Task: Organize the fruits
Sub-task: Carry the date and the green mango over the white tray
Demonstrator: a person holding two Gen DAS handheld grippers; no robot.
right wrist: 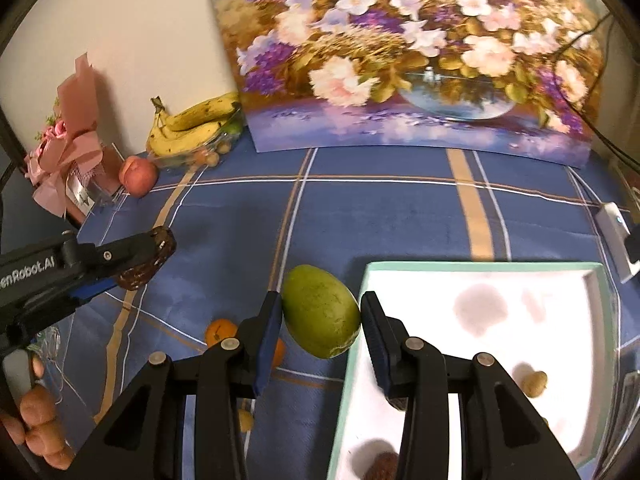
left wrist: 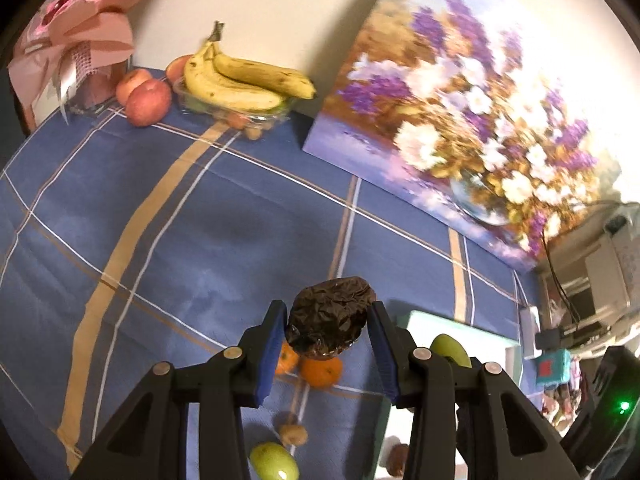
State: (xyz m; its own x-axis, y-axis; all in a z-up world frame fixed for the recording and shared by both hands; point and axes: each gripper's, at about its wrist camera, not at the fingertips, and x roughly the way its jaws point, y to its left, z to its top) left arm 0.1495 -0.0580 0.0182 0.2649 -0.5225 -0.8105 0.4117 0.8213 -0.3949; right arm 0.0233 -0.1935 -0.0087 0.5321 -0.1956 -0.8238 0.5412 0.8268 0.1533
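Note:
In the left wrist view my left gripper [left wrist: 328, 311] is shut on a dark brown wrinkled fruit [left wrist: 330, 320], held above the blue checked tablecloth [left wrist: 180, 220]. From the right wrist view that same left gripper [right wrist: 157, 251] shows at the left with the dark fruit [right wrist: 138, 276] in it. My right gripper [right wrist: 320, 305] is shut on a green mango [right wrist: 320, 316], lifted beside the left rim of a white tray [right wrist: 480, 270]. In the tray lie a small tan fruit [right wrist: 535, 384] and a dark round fruit [right wrist: 382, 468]. Two oranges [left wrist: 322, 370] lie on the cloth below.
Bananas [left wrist: 240, 80] lie on a clear container of small fruits at the back, with apples [left wrist: 148, 102] and a pink bouquet [left wrist: 76, 40] to the left. A flower painting [right wrist: 400, 60] leans against the wall. A green fruit [left wrist: 274, 460] and a small brown one [left wrist: 294, 434] lie near.

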